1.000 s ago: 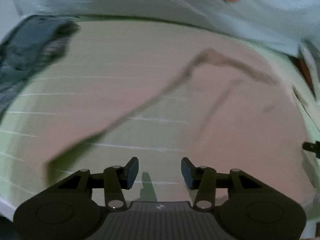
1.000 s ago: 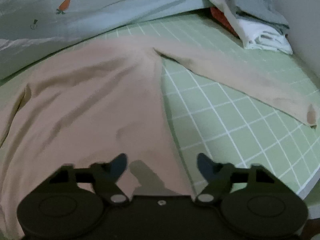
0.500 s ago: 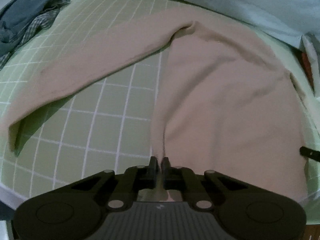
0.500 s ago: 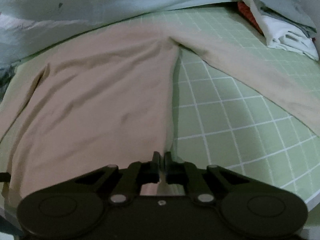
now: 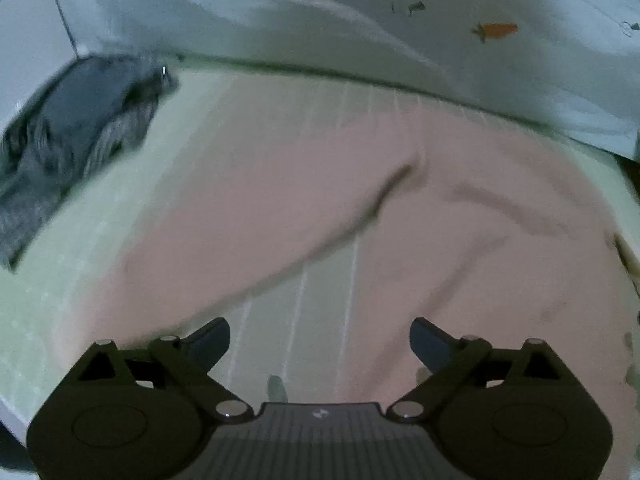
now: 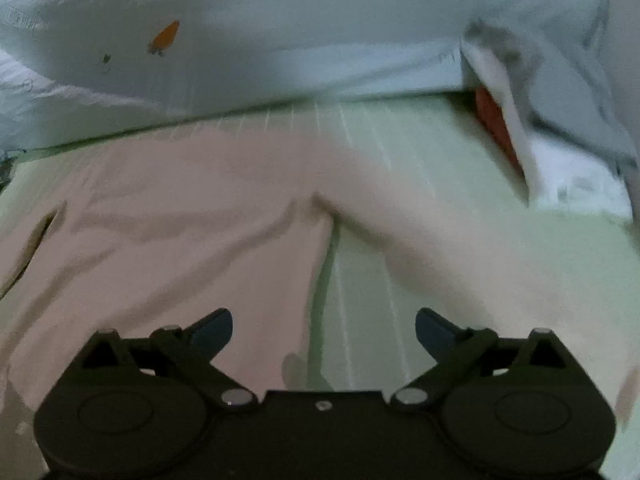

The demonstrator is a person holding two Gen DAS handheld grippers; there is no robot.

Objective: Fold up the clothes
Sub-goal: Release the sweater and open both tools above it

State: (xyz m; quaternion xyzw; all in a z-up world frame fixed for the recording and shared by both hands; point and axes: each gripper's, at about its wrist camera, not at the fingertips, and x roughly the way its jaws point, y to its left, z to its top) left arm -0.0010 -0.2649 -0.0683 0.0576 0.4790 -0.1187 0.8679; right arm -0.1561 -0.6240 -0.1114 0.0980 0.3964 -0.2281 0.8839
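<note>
Beige and soft, the long-sleeved top [image 5: 460, 248] lay flat on the green checked bed sheet [image 5: 304, 320] below the pale duvet [image 5: 320, 20], light and limp, likely best pinched at hem or cuff; both claws [image 5: 320, 338] [image 6: 324, 330], just opened wide, held nothing.

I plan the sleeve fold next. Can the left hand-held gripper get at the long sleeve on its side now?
Probably yes. The left hand-held gripper stands open and empty, and the beige shirt's sleeve lies flat on the green checked sheet just ahead, nothing covering it.
</note>
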